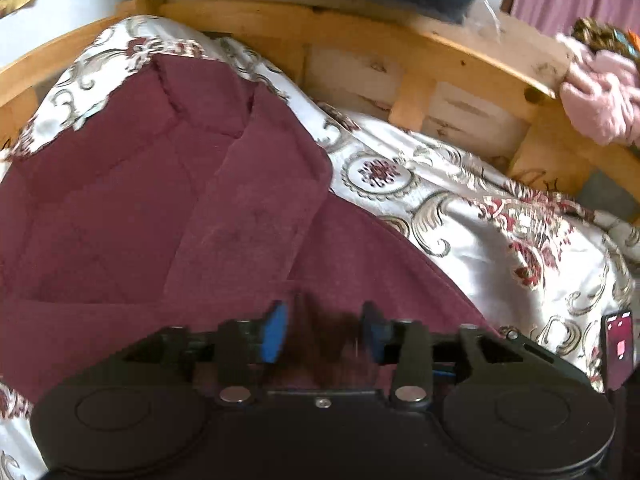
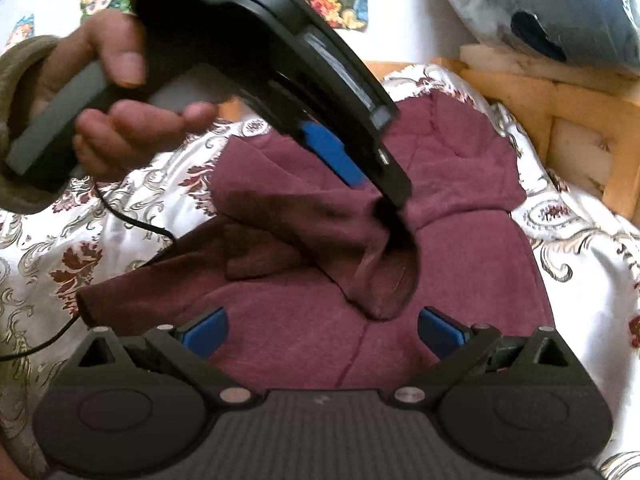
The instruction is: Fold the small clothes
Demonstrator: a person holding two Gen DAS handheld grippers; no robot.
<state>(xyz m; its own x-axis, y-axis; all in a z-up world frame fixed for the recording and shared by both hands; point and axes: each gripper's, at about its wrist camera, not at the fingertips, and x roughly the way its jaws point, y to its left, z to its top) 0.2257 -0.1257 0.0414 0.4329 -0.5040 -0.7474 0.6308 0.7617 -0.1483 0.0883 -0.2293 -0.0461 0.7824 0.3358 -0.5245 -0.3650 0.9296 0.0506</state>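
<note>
A maroon hooded sweatshirt (image 2: 460, 264) was spread on a bed covered by a white satin bedspread (image 1: 480, 216) with red and grey floral scrollwork, its hood (image 2: 452, 148) lying toward the wooden bed frame (image 1: 400, 44). A sleeve (image 2: 280, 232) was folded across the chest, with its cuff end bunched under the left gripper (image 2: 386, 210), which was seen from the right wrist view pointing steeply down into the fabric. In the left wrist view the left gripper's blue pads (image 1: 276, 332) were seen partly apart, with a blurred fold of maroon cloth between them (whether the pads pressed on it could not be told). The left gripper's handle was held by a hand (image 2: 120, 120) in an olive sleeve (image 2: 20, 80), a thin black cable (image 2: 132, 220) trailing below it over the bedspread. The right gripper (image 2: 322, 334) was held wide open just above the sweatshirt's lower front, nothing between its pads. A pink fluffy garment (image 1: 600, 100) was draped on the frame's far corner, well apart from the sweatshirt. A dark bundle in clear plastic (image 2: 560, 12) was seen resting on the frame behind the hood.
</note>
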